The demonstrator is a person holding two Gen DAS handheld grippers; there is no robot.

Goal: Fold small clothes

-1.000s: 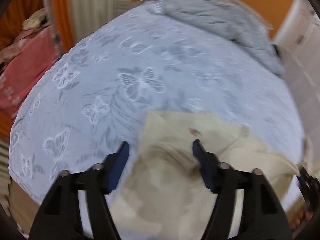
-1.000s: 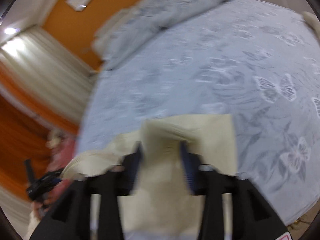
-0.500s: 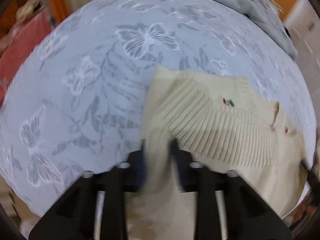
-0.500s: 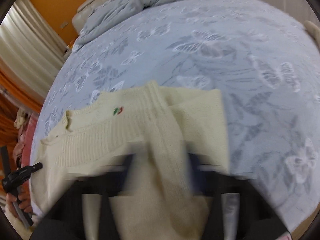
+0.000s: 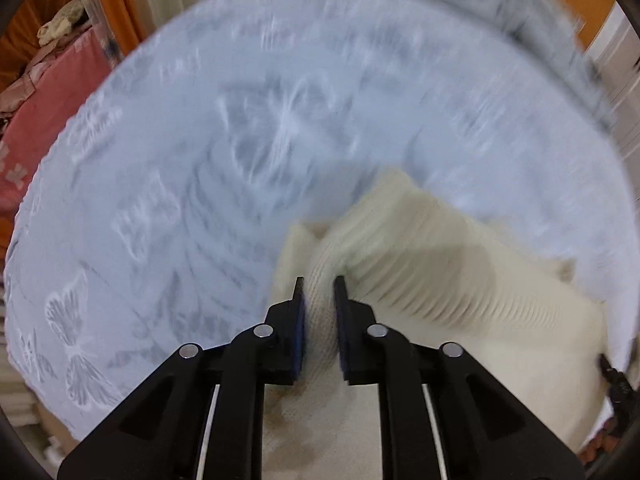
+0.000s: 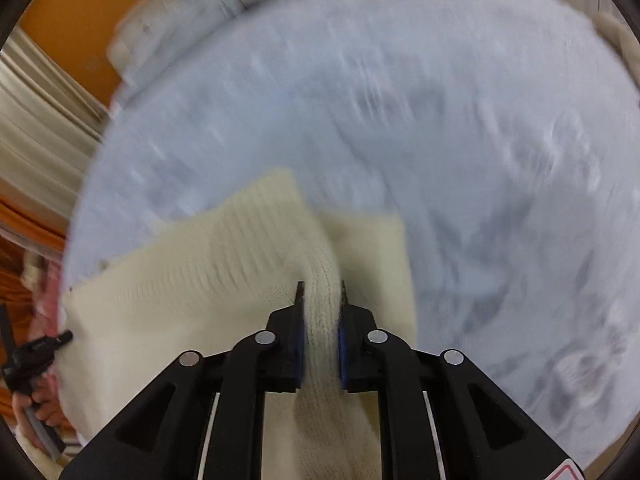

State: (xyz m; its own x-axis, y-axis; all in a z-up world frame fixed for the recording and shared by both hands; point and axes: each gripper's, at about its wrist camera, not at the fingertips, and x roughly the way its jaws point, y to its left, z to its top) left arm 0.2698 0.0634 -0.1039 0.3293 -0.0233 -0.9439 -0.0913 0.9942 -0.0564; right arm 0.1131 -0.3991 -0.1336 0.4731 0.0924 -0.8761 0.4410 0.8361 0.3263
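A cream knitted sweater [image 5: 440, 280] lies on the pale blue butterfly-print bedspread [image 5: 240, 140] at the near edge of the bed. My left gripper [image 5: 319, 280] is shut on a bunched fold of the sweater at its left side. In the right wrist view my right gripper [image 6: 322, 286] is shut on a fold of the same sweater [image 6: 192, 280] at its right side. Both views are motion-blurred. The sweater's far part stretches between the two grippers.
A grey duvet [image 5: 520, 12] is heaped at the far end of the bed. A red cloth-covered piece of furniture [image 5: 44, 100] stands to the left. Orange wall and pale curtains [image 6: 36, 120] lie beyond. The other gripper and hand [image 6: 32, 368] show at the left edge.
Both grippers have closed on folds of the sweater; the left was open one second ago. The views have swung and the sweater has shifted on the bed.
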